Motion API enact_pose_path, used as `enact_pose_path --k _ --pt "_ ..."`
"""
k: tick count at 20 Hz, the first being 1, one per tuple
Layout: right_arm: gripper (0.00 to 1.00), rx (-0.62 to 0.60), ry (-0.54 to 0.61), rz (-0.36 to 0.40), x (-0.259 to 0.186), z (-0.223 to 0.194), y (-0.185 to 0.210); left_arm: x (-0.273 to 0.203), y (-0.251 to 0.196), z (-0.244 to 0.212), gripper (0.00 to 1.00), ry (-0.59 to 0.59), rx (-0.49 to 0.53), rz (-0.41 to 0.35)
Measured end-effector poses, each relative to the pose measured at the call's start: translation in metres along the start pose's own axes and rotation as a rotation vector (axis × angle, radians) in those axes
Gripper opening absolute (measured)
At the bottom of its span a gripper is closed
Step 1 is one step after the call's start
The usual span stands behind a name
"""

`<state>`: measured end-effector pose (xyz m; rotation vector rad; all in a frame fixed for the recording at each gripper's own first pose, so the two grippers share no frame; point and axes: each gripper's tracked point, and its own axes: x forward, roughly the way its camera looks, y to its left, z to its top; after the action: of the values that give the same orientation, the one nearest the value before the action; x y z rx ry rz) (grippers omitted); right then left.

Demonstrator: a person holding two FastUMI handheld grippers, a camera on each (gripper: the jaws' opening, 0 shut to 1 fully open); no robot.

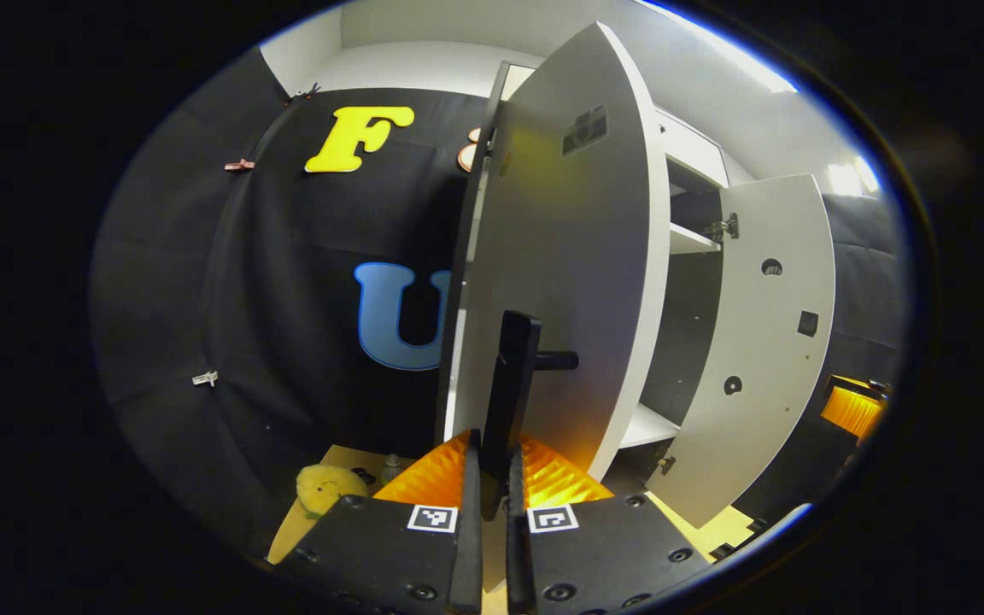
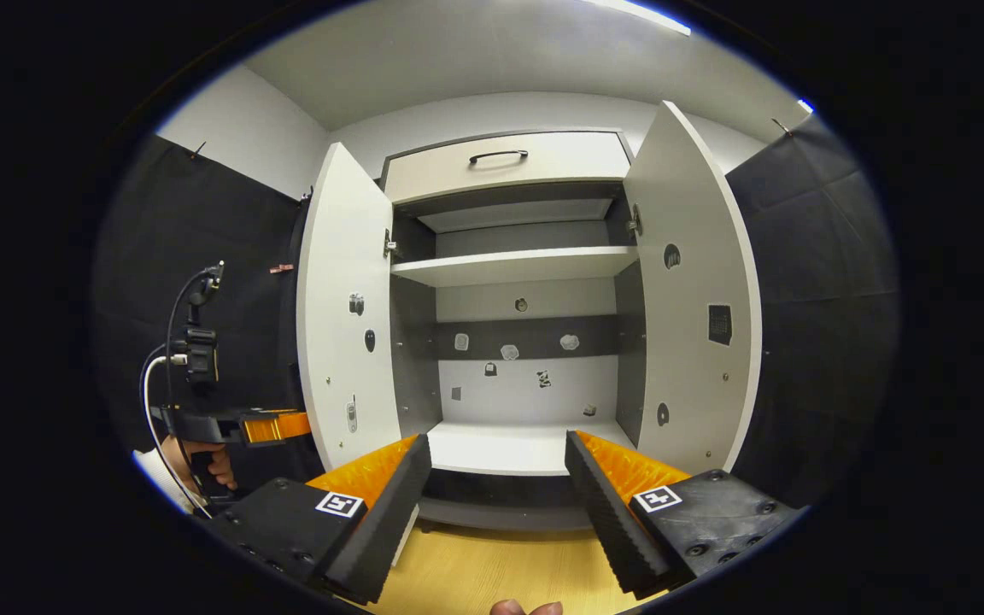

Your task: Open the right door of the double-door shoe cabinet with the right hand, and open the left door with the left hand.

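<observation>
Already the shoe cabinet (image 2: pixel 513 282) stands with both of its two doors swung out, so by my judgement the task is nearly finished. The left door (image 1: pixel 569 282) is held by its black handle (image 1: pixel 513 384), which sits between the fingers of the left hand-held gripper (image 1: pixel 492 491); the fingers are closed narrow on the bar, presumably because that grip is what lets the door be pulled round on its hinges. In the right gripper view the same gripper appears off to the left, beside the door's outer face, with a hand (image 2: pixel 202 465) around its grip. The right door (image 2: pixel 693 299) hangs open and nothing touches it. The right hand-held gripper (image 2: pixel 499 478) hovers in front of the cabinet's middle, spread wide and holding nothing, likely because its door needs no more pulling. Inside I count one shelf (image 2: pixel 513 263) and a bottom board (image 2: pixel 509 448), with one drawer (image 2: pixel 505 162) above. Several small marks dot the back panel; what they are is hard to make out. A yellow object (image 1: pixel 325 487) lies on the floor near the left door.
</observation>
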<state>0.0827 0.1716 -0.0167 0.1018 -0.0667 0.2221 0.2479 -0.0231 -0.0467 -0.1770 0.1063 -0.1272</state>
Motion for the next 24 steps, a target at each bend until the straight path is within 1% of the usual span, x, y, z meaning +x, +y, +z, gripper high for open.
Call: enact_pose_path --k 3,4,5,6,7,9,11,15,17,19,20,21,24 --pt "0.99 -0.005 -0.002 0.002 0.000 0.000 0.006 0.000 0.011 0.001 0.15 0.003 -0.020 0.034" --pt "0.99 -0.005 -0.002 0.000 0.000 0.000 0.006 0.002 0.011 0.003 0.12 -0.004 -0.035 0.040" --pt "0.99 -0.007 -0.001 0.000 -0.001 0.001 0.006 0.005 0.004 0.002 0.09 0.005 -0.063 0.010" --pt "0.99 -0.008 0.000 -0.001 -0.001 0.000 0.006 0.001 -0.007 0.002 0.12 0.009 -0.100 -0.027" --pt "0.99 -0.009 0.002 0.000 -0.002 0.000 0.006 -0.001 -0.013 0.000 0.12 0.010 -0.112 -0.034" --pt "0.99 -0.010 0.005 -0.002 -0.002 -0.002 0.009 -0.003 -0.009 0.003 0.12 0.007 -0.080 -0.015" --pt "0.99 -0.009 0.012 -0.005 -0.003 -0.003 0.006 -0.002 0.005 0.003 0.12 0.004 -0.051 0.009" --pt "0.99 0.013 0.025 -0.014 -0.006 -0.006 -0.002 -0.005 0.007 0.003 0.10 -0.005 -0.024 0.044" --pt "0.99 0.021 0.030 -0.020 -0.008 -0.006 -0.007 -0.015 0.003 0.005 0.10 -0.018 -0.010 0.058" --pt "0.99 0.019 0.030 -0.024 -0.008 -0.004 -0.011 -0.025 0.000 0.014 0.13 -0.055 0.013 0.085" --pt "0.99 0.012 0.026 -0.026 -0.009 -0.003 -0.014 -0.031 -0.004 0.018 0.19 -0.074 0.021 0.095" --pt "0.99 0.002 0.023 -0.031 -0.010 -0.001 -0.018 -0.036 -0.008 0.022 0.18 -0.083 0.031 0.099" --pt "0.99 0.000 0.015 -0.046 -0.010 0.004 -0.030 -0.052 -0.021 0.031 0.38 -0.101 0.070 0.122"
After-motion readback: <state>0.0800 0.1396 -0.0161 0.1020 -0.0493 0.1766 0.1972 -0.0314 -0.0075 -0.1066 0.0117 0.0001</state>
